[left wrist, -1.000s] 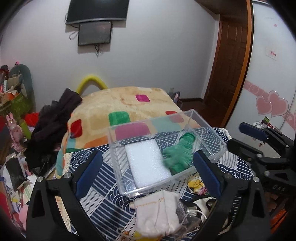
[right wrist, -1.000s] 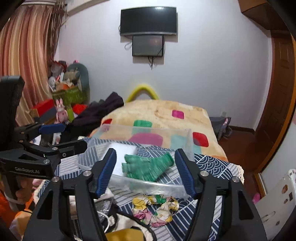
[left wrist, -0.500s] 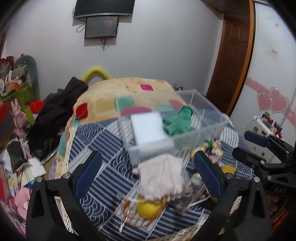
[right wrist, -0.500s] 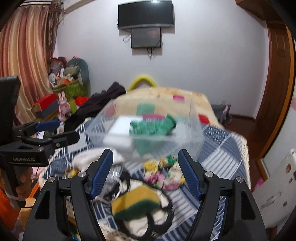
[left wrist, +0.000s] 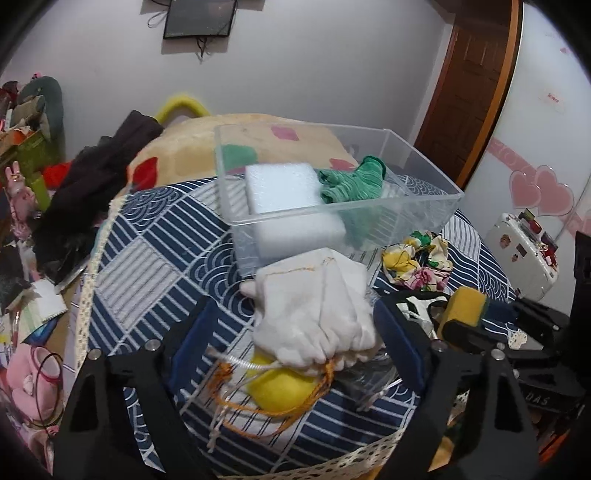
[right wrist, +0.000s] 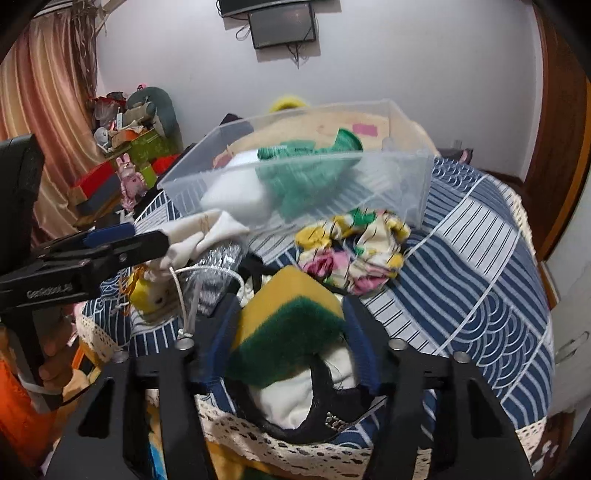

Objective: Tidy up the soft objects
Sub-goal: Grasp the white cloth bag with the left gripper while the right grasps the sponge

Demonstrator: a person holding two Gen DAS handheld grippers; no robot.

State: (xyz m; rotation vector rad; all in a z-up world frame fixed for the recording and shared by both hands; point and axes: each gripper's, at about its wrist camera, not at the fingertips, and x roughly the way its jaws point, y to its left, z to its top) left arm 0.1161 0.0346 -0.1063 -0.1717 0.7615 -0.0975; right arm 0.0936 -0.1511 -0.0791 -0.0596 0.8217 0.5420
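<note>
From the left claw [left wrist: 291,332] we look forward along its fingers, low and close over the patterned cloth [left wrist: 155,243], facing the clear bin [left wrist: 332,199] and back wall. From the right claw [right wrist: 291,332] we face the same way, equally near. Both views share the bin, the floral fabric [left wrist: 417,264] and the wall screen [right wrist: 282,24].

A clear plastic bin [left wrist: 424,206] is sitting far on the patterned cloth, holding a white foam block [left wrist: 284,192] and green sock [left wrist: 354,181]; a white pouch [left wrist: 317,314], floral scrunchie [left wrist: 417,262] and yellow-green sponge [right wrist: 288,321] are lying nearer.
</note>
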